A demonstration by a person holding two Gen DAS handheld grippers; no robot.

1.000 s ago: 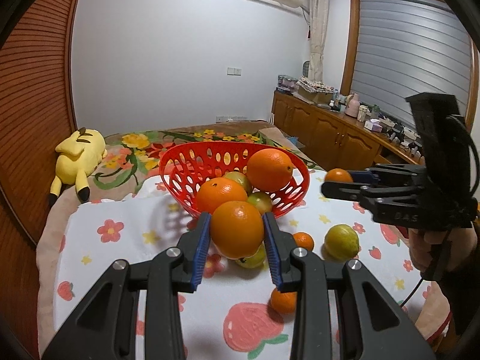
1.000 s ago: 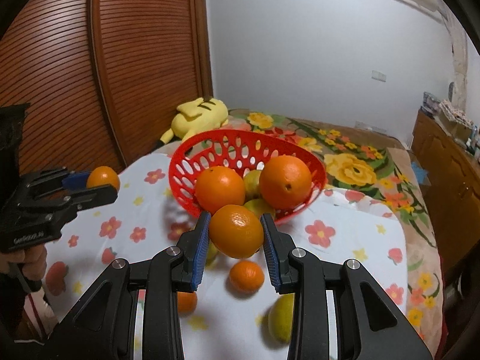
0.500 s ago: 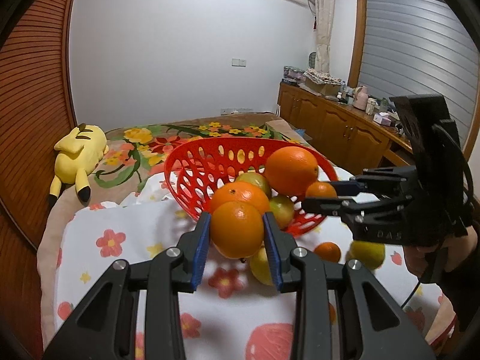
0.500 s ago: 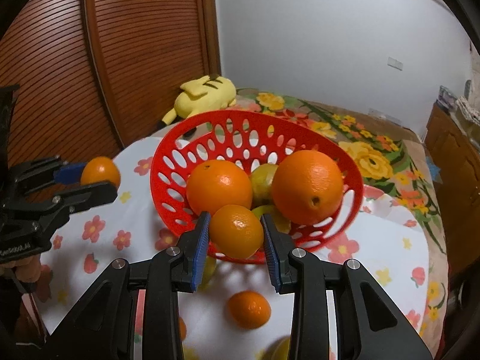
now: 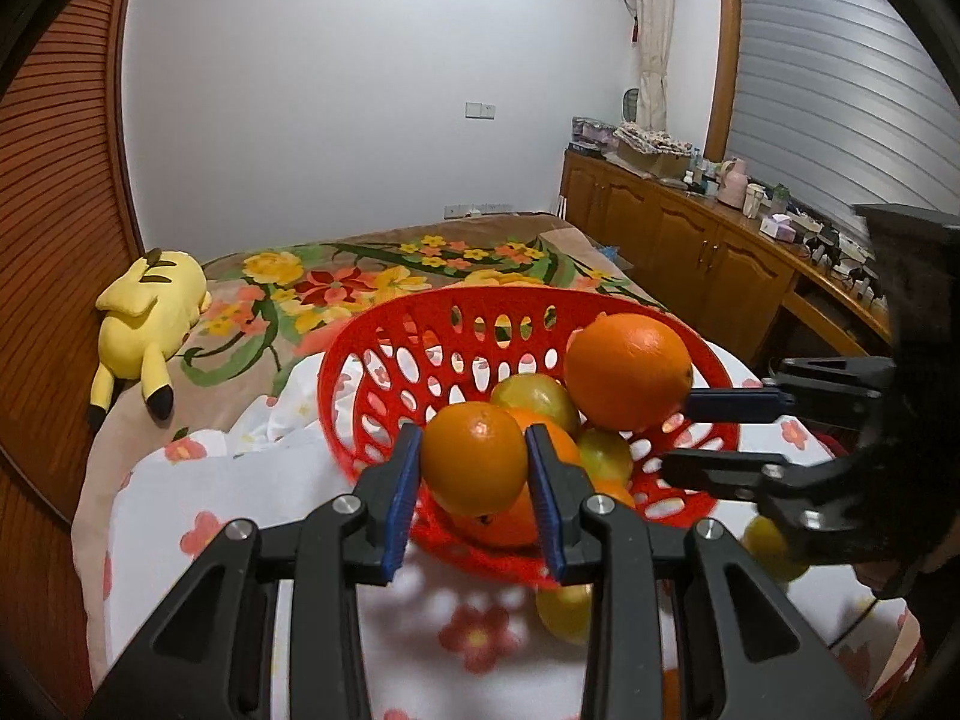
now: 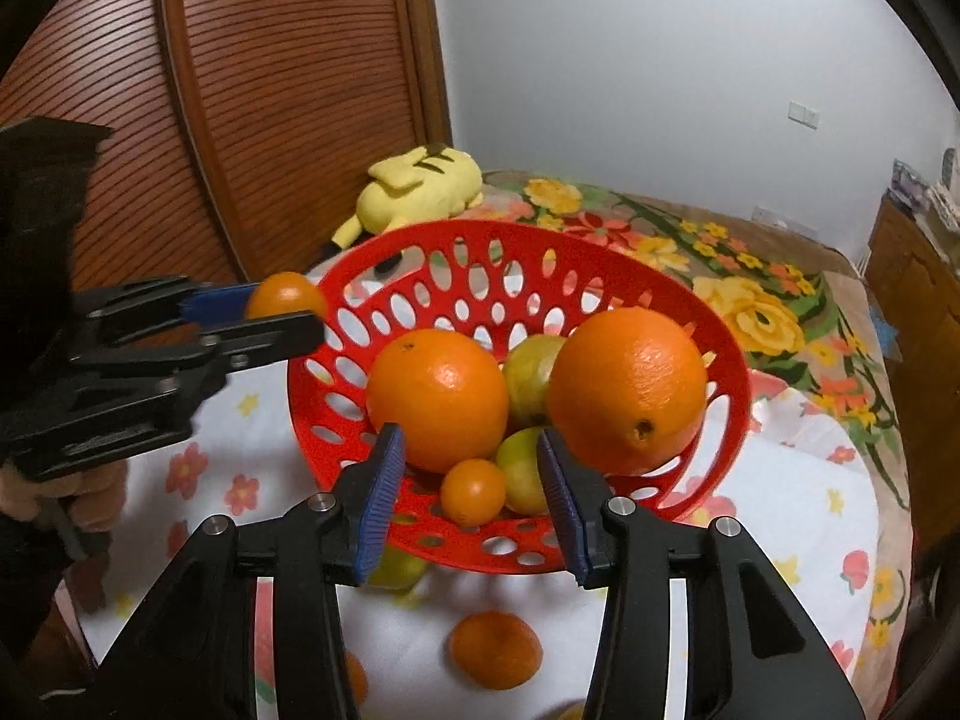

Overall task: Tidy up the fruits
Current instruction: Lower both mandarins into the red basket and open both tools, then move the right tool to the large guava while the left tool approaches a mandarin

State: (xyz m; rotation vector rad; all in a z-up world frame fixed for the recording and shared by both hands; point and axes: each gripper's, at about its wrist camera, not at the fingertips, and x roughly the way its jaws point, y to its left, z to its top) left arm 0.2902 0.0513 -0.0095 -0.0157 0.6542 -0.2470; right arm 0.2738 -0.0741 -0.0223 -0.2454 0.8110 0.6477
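A red perforated basket (image 5: 384, 360) (image 6: 729, 372) on a flowered cloth holds two large oranges (image 6: 627, 390), green-yellow fruits (image 6: 522, 471) and a small orange (image 6: 474, 492). My left gripper (image 5: 474, 468) is shut on a small orange (image 5: 474, 456) at the basket's near rim; it also shows in the right wrist view (image 6: 285, 309) with its orange (image 6: 285, 294) by the basket's left rim. My right gripper (image 6: 471, 474) is open and empty over the basket's near edge, just above the small orange lying inside; it also shows in the left wrist view (image 5: 684, 429).
Loose fruit lies on the cloth in front of the basket: a small orange (image 6: 495, 648) and green-yellow fruits (image 5: 564, 609) (image 5: 771, 549). A yellow plush toy (image 5: 150, 312) lies on the bed behind. A wooden cabinet (image 5: 690, 240) runs along the right wall.
Both grippers moved forward to the basket. My right gripper opened and its small orange now lies inside the basket. My left gripper still holds its orange, now at the basket's rim.
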